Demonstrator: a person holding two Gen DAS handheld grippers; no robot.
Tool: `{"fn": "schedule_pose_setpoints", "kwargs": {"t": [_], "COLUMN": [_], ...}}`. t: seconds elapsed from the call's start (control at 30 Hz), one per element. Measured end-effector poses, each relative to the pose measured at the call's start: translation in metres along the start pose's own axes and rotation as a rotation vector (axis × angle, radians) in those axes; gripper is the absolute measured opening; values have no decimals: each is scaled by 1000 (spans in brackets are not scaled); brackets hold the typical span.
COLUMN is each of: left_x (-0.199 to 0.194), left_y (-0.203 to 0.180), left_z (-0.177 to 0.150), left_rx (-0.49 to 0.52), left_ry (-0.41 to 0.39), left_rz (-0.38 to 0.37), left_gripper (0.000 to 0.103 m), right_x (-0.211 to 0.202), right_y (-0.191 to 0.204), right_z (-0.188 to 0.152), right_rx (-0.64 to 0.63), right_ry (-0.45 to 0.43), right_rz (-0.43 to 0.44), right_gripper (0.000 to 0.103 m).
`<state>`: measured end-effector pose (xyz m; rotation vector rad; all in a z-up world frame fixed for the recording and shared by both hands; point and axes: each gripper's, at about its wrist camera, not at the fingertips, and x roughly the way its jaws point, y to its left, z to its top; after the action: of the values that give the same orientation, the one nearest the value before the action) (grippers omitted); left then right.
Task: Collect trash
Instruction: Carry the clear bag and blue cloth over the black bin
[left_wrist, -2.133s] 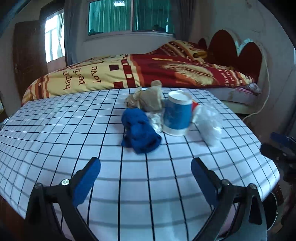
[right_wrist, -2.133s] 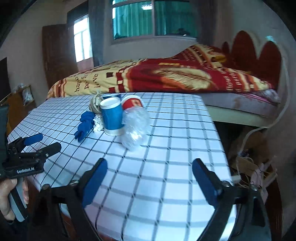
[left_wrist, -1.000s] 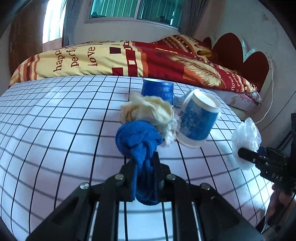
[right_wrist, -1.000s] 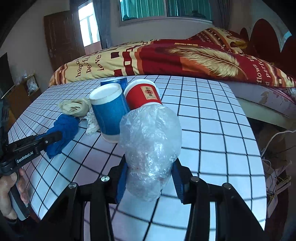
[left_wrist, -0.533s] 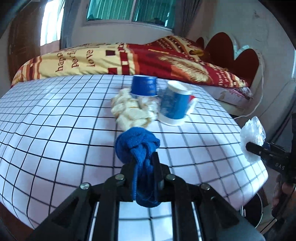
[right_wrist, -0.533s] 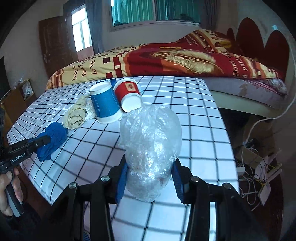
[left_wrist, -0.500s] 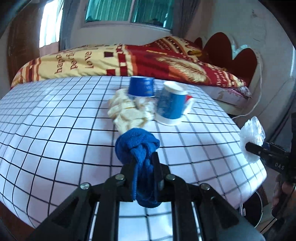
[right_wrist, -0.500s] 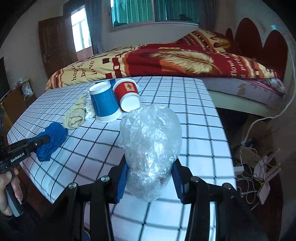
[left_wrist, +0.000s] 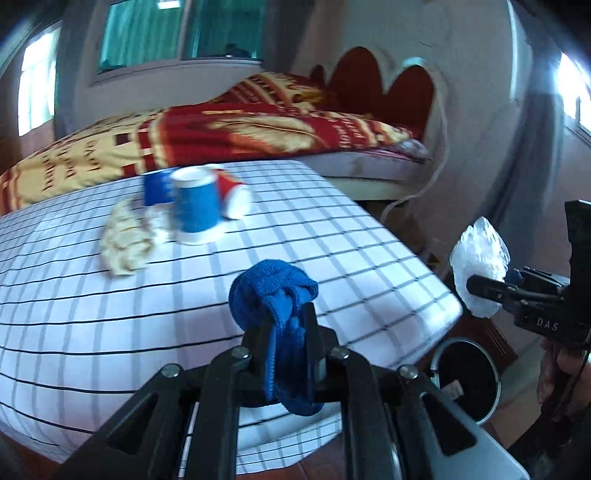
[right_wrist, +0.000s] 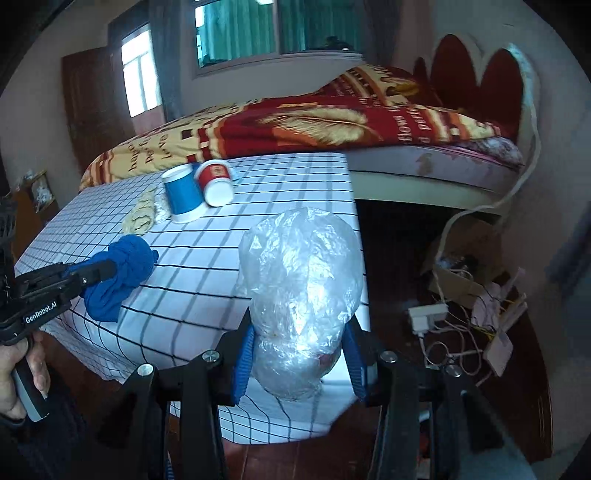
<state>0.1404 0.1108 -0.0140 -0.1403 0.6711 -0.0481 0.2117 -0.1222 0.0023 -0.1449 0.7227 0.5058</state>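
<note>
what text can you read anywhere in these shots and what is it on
"GenRobot.AI": white label on the left gripper body.
"DAS": side of the right gripper body.
"love": bed blanket, blurred; its other words are unreadable.
Red paper cup: square emblem, too small to read.

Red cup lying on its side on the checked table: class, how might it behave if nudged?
The red cup lies tipped beside the upright blue cup, so it would probably roll, likely in a curve since it tapers. It looks like thin paper, so probably light and easily crushed.

blue cloth (left_wrist: 273, 288) clamped, black bin (left_wrist: 466, 376) below
</note>
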Motion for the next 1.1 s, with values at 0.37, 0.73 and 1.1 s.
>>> {"fn": "schedule_pose_setpoints", "kwargs": {"t": [0.37,0.73,1.1], "left_x": [18,22,35], "left_y": [-101,-171,-214], "left_z": [-6,-7,-27], "left_rx": [126,232,288], "left_ry": [38,53,106], "left_rz": [-160,-258,-335], "left_gripper": [13,13,13], "right_x": [-49,-82,-96], "right_y": [-78,-126,-161], "right_z": [-53,-83,-115], "right_rx": [140,230,293], "right_ry": [10,3,37], "right_rz": [-129,-196,-249], "right_gripper": [46,46,46]}}
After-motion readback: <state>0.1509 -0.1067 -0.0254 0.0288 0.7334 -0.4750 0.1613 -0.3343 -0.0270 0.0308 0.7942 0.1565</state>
